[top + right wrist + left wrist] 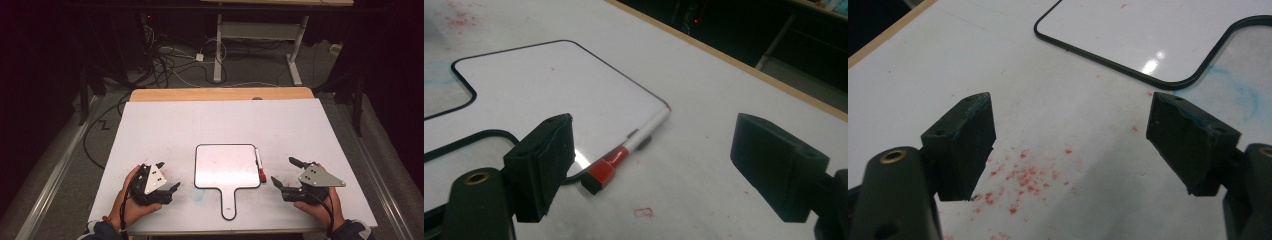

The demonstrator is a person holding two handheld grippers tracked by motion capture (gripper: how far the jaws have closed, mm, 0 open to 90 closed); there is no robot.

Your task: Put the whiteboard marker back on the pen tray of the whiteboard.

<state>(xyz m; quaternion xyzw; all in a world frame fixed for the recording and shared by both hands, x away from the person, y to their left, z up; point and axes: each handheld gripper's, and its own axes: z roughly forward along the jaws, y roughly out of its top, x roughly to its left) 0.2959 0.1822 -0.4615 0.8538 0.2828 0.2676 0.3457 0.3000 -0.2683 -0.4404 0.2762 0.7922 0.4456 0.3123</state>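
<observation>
Both grippers sit at the near edge of the table [150, 115], one in each hand. Left gripper [167, 176] rests left of the small handled whiteboard [226, 165], jaws apart and empty; in the left gripper view nothing lies between the black pads [968, 145], just white tabletop speckled with red marker crumbs [1023, 177] and a faint blue smear [1243, 95] beside the board's handle.

Right gripper [285, 172] sits right of the board, jaws spread wide with nothing between them. In the right gripper view the marker [626, 152] lies a little ahead of the jaws and toward the left one, red cap [604, 172] nearest the gripper, white barrel running away along the board's edge. High view agrees: marker [259, 165] lies flat on the table along the board's right side, touching or just beside the frame; cannot tell which. Board surface looks clean, no writing visible.

Judgement: step in hand looks like the approach to pick up the marker with the right gripper. Nothing is grasped yet.

Next move calls for bringing the open jaws forward and slightly toward the board so they straddle the barrel, then closing. Risk: the marker is round and lies against the frame, so one pad may catch the board's rim or roll the marker away. Left gripper is free to steady the board by its handle [229, 202] if needed.
</observation>
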